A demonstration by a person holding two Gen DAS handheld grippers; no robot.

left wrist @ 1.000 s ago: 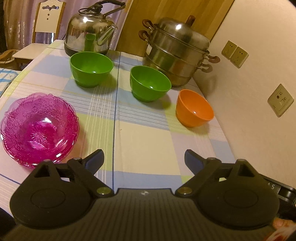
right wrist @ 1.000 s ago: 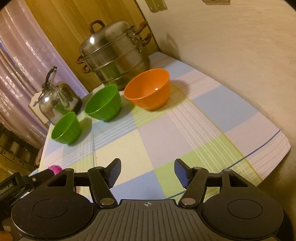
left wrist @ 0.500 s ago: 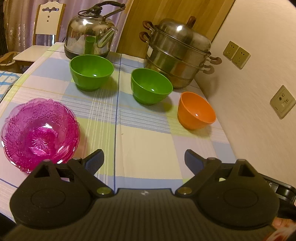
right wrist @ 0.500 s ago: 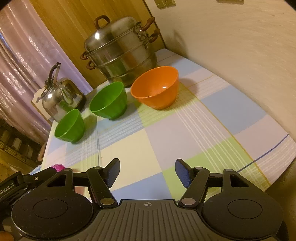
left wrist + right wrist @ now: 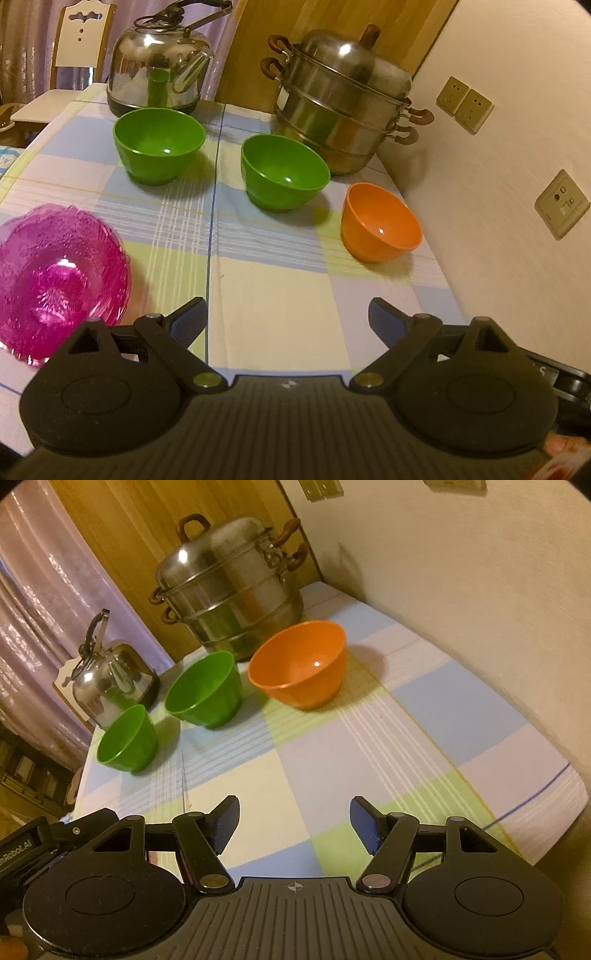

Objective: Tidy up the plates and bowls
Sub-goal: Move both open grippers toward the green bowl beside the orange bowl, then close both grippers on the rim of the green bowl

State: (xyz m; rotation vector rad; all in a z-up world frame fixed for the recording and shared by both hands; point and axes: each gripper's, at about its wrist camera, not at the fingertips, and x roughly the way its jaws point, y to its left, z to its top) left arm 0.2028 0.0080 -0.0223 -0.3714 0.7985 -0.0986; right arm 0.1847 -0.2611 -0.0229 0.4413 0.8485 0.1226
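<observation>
Both grippers spread and empty above a checked tablecloth (image 5: 280, 295) set with bowls

Left gripper (image 5: 288, 317) and right gripper (image 5: 293, 819) hover over bare cloth, jaws apart, gripping nothing. Ahead stand two green plastic bowls (image 5: 159, 144) (image 5: 284, 171) and an orange plastic bowl (image 5: 380, 221), upright, apart, the orange one near the wall-side table edge. Translucent magenta patterned glass plates (image 5: 59, 273) sit just beside the left gripper. Behind: steel kettle (image 5: 159, 74), stacked steel steamer pot (image 5: 343, 99)

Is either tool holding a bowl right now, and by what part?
Nothing is held. The left tool and right tool are both open over the checked tablecloth.
</observation>
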